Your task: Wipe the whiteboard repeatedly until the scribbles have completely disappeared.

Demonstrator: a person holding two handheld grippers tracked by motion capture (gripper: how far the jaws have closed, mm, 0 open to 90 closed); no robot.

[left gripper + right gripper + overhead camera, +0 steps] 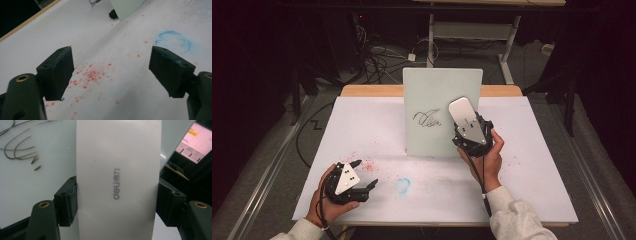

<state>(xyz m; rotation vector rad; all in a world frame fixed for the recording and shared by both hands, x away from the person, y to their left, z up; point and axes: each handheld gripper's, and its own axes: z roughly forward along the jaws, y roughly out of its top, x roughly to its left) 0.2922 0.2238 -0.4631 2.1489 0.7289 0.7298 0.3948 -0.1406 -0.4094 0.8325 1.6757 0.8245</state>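
The right gripper pinches a white eraser by its long edges, just right of the scribble on the upright whiteboard. Pressing too hard could tip the board backward, and the eraser could twist between the pads. The left gripper rests spread and empty over red specks. The board's stand and the eraser's wiping face are hidden.

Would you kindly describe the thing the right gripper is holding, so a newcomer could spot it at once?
On the white table stands an upright whiteboard bearing a dark scribble. Just right of that scribble, the right gripper clamps a whiteboard eraser. It is a pale grey, rounded slab with "deli" printed on its back, the only loose item there.
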